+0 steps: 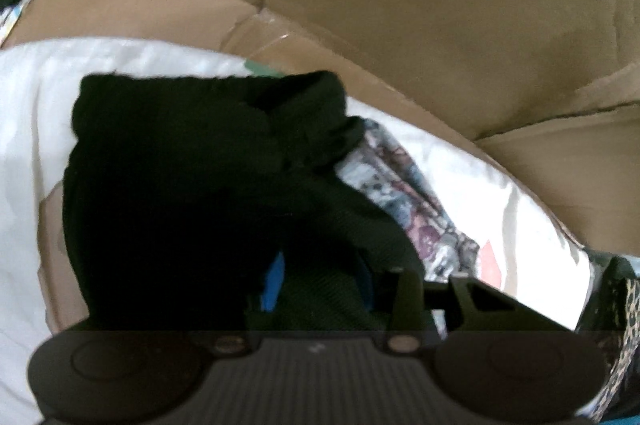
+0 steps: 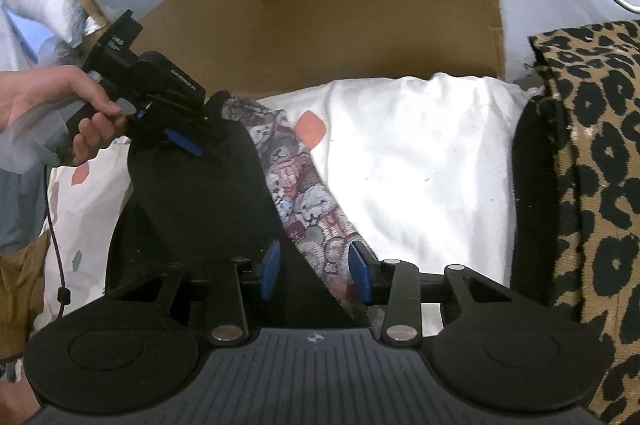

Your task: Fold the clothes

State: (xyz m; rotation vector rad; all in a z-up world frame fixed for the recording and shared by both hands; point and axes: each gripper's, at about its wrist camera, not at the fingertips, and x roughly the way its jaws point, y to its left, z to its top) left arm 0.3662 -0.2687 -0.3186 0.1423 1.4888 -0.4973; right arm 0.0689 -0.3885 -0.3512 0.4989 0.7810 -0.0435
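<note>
The black garment (image 2: 208, 193) lies at left of centre in the right wrist view, over a patterned cloth (image 2: 304, 193) on a white sheet (image 2: 420, 165). The left gripper (image 2: 188, 141), in a hand (image 2: 76, 113) at mid left, pinches the garment's upper edge with narrow jaws. The right gripper (image 2: 314, 271), at bottom centre, has its 2 blue pads (image 2: 271, 267) part open around the garment and cloth; whether they press, I cannot tell. Cardboard (image 2: 340, 5) stands behind; a leopard cloth (image 2: 600, 185) fills the right.
</note>
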